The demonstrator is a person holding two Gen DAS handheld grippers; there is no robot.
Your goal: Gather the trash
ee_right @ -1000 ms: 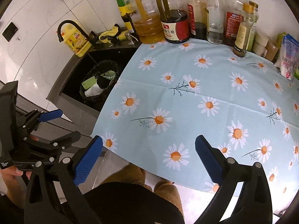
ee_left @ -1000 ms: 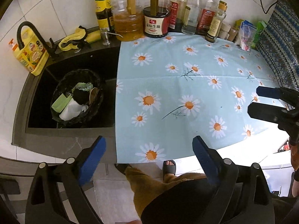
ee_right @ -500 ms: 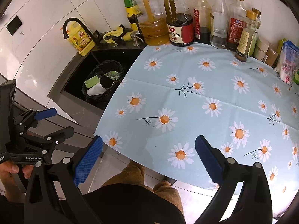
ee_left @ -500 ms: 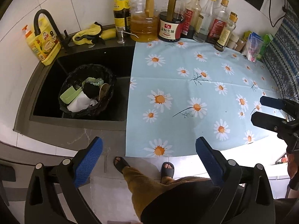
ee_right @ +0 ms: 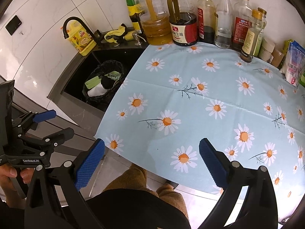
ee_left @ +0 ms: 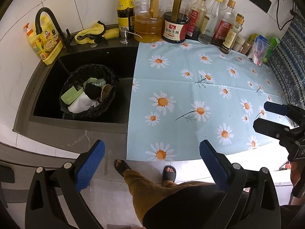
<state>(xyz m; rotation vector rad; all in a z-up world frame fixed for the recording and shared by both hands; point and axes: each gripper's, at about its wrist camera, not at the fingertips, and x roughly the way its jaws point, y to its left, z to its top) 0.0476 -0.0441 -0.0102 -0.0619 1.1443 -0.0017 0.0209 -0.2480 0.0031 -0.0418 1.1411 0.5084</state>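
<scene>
A black-lined trash bin [ee_left: 66, 87] stands in the dark sink [ee_left: 47, 80]; it also shows in the right wrist view [ee_right: 122, 66]. It holds a green box, white paper, a black lump and other scraps. My left gripper [ee_left: 151, 154] is open and empty, held back from the counter's front edge, over the floor. My right gripper [ee_right: 151, 152] is open and empty, near the front edge of the daisy tablecloth [ee_right: 209, 99]. Each gripper shows in the other's view, the right one [ee_left: 270, 117] and the left one [ee_right: 51, 122].
Oil and sauce bottles [ee_left: 175, 24] line the back wall. A yellow detergent bottle [ee_left: 44, 42], a black tap [ee_left: 47, 21] and a yellow cloth [ee_left: 89, 34] sit by the sink. Packets [ee_left: 259, 49] stand at the back right. My legs and sandals [ee_left: 122, 167] are below.
Both grippers have drawn back and up from the counter, so more of the sink, floor and wall shows. Both stay open and empty.
</scene>
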